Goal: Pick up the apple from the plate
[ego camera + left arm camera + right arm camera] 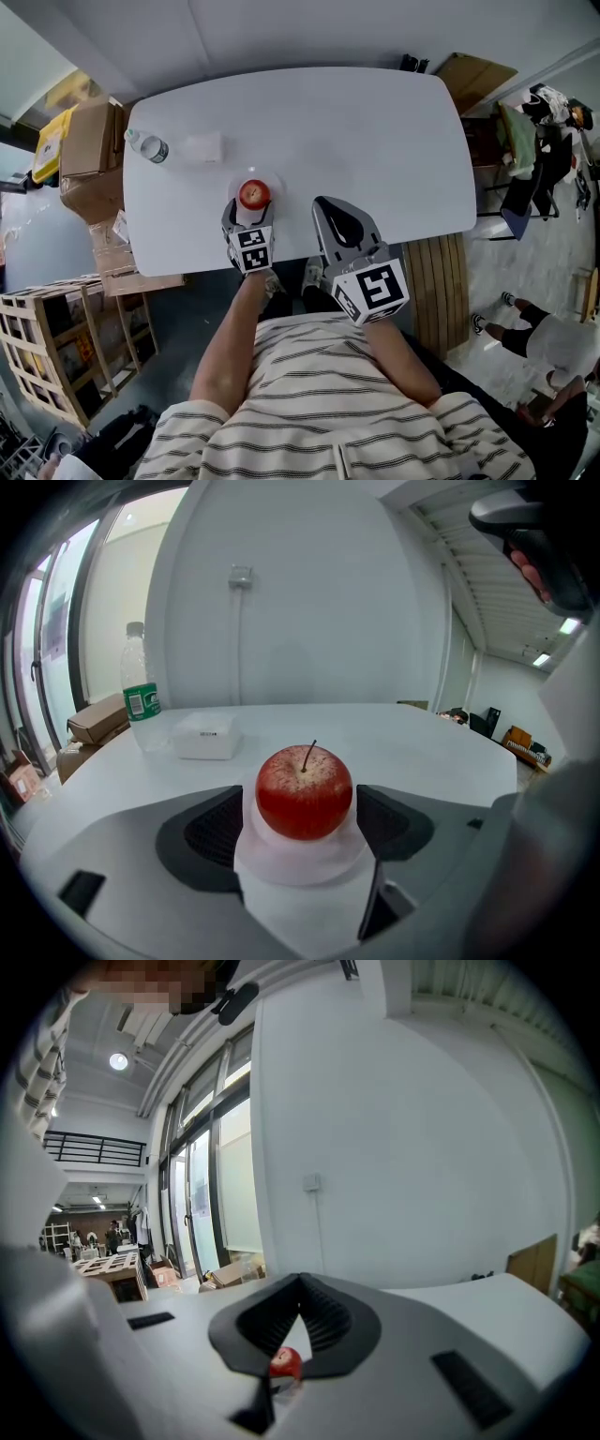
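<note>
The left gripper (pixel 302 808) had its jaws spread wide, one dark ribbed pad (pixel 214 829) on each side of the apple (pixel 305 791). The pads stood just beside the fruit but did not press on it, so nothing was held. The apple sat upright, stem up, on a small white plate (pixel 281 862) near the edge of the white table (pixel 403 742).

It looked firm and round, of moderate weight, with a smooth skin that could slip or bruise under a hard pinch. The widest part, level with the pads, was probably the best place to close on — square across the middle and clear of the plate's rim.

The right gripper (pixel 300 1281) was held off to the side with its jaws closed and empty. Farther back on the table stood a water bottle (pixel 141 700) and a small white box (pixel 206 735), well apart from the apple.
</note>
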`<control>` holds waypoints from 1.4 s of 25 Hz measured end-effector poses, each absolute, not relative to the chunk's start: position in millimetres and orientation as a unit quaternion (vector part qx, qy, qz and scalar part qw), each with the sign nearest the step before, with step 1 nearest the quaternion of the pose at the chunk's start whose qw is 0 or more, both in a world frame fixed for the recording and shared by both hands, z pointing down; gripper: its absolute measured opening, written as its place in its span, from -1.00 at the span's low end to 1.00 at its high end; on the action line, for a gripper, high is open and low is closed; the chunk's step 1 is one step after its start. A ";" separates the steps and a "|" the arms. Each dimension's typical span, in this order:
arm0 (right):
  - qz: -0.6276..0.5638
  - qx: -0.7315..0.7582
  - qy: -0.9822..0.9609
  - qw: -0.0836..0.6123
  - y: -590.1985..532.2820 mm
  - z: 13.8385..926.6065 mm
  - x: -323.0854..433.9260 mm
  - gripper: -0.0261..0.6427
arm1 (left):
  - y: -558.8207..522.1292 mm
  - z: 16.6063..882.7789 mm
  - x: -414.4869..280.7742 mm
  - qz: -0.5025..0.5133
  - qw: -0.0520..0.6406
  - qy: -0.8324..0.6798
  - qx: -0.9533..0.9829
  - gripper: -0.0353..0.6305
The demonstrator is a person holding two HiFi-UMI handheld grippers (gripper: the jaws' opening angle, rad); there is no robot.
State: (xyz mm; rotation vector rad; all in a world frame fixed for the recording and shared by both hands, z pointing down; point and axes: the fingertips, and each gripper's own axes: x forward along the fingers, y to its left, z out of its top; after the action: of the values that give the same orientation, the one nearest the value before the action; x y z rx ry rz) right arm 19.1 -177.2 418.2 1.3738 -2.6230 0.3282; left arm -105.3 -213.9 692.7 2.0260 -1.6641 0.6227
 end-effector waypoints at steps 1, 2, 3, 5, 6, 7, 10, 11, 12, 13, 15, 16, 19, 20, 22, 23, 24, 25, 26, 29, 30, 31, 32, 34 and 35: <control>0.110 0.460 -0.877 0.081 -177.5 418.2 19.6 -0.88 | -214.3 692.7 -104.3 0.225 0.225 -0.600 0.734 0.19; 0.110 0.461 -0.877 0.082 -177.9 418.2 19.6 -0.88 | -214.4 692.5 -103.5 0.226 0.229 -0.598 0.734 0.19; 0.110 0.461 -0.877 0.082 -178.4 418.3 19.5 -0.88 | -214.7 692.5 -103.1 0.227 0.231 -0.597 0.734 0.19; 0.111 0.462 -0.876 0.083 -179.3 418.8 19.3 -0.88 | -216.8 692.9 -103.7 0.227 0.232 -0.597 0.734 0.19; 0.111 0.462 -0.876 0.083 -179.7 418.9 19.2 -0.88 | -217.9 693.6 -104.6 0.227 0.232 -0.598 0.733 0.19; 0.111 0.463 -0.875 0.083 -179.8 418.9 19.1 -0.88 | -218.6 694.6 -105.7 0.229 0.232 -0.599 0.732 0.19; 0.111 0.464 -0.875 0.084 -178.4 418.9 18.7 -0.88 | -218.0 699.5 -108.2 0.234 0.230 -0.598 0.732 0.19; 0.111 0.465 -0.874 0.084 -177.9 419.0 18.7 -0.88 | -217.6 700.4 -108.4 0.234 0.229 -0.597 0.732 0.19; 0.111 0.465 -0.874 0.085 -177.7 419.0 18.8 -0.88 | -217.7 700.2 -108.4 0.234 0.228 -0.597 0.733 0.19; 0.111 0.466 -0.874 0.085 -177.7 419.0 19.0 -0.88 | -218.1 699.3 -108.1 0.233 0.228 -0.597 0.733 0.19; 0.112 0.467 -0.873 0.084 -176.7 419.1 20.4 -0.88 | -219.2 697.7 -107.0 0.232 0.224 -0.597 0.734 0.19; 0.112 0.468 -0.872 0.084 -175.9 419.1 21.3 -0.88 | -219.6 697.6 -106.4 0.231 0.222 -0.598 0.735 0.19; 0.111 0.471 -0.871 0.084 -174.6 419.7 22.0 -0.88 | -219.5 699.8 -105.8 0.233 0.222 -0.597 0.735 0.19; 0.111 0.471 -0.871 0.085 -174.7 420.1 21.9 -0.88 | -219.6 700.6 -106.0 0.233 0.223 -0.597 0.734 0.19; 0.111 0.472 -0.871 0.085 -175.1 420.5 22.0 -0.88 | -220.3 699.4 -106.1 0.233 0.225 -0.598 0.733 0.18; 0.111 0.472 -0.870 0.086 -175.2 420.3 22.3 -0.88 | -220.5 698.3 -105.8 0.233 0.225 -0.598 0.733 0.18; 0.110 0.472 -0.870 0.086 -175.2 419.8 22.7 -0.88 | -220.6 697.6 -105.5 0.233 0.225 -0.597 0.734 0.18; 0.110 0.473 -0.870 0.086 -175.0 419.2 23.3 -0.88 | -220.5 697.4 -105.3 0.233 0.225 -0.597 0.734 0.18; 0.110 0.473 -0.870 0.086 -174.7 418.7 23.8 -0.89 | -220.3 697.5 -105.1 0.232 0.224 -0.596 0.735 0.18; 0.110 0.473 -0.870 0.086 -174.0 417.9 25.2 -0.88 | -219.1 696.4 -104.4 0.226 0.229 -0.596 0.736 0.17; 0.110 0.473 -0.870 0.086 -173.8 417.9 25.6 -0.88 | -218.6 696.1 -103.6 0.223 0.231 -0.595 0.737 0.17; 0.110 0.473 -0.870 0.086 -173.6 418.1 25.9 -0.88 | -218.0 696.1 -102.8 0.222 0.234 -0.593 0.737 0.17; 0.110 0.473 -0.870 0.086 -173.5 418.3 26.1 -0.88 | -217.7 696.1 -102.3 0.223 0.236 -0.592 0.738 0.17; 0.109 0.473 -0.870 0.087 -172.9 418.2 26.0 -0.88 | -218.2 695.8 -102.6 0.222 0.235 -0.591 0.739 0.16; 0.109 0.473 -0.870 0.087 -172.5 418.1 26.1 -0.88 | -218.4 695.1 -103.0 0.221 0.235 -0.591 0.740 0.16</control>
State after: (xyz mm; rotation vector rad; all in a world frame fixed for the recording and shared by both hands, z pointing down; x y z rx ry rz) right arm 26.1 -172.5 418.1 1.4083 -2.5921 0.3243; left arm -103.0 -218.4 695.1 2.0301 -1.6210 0.6071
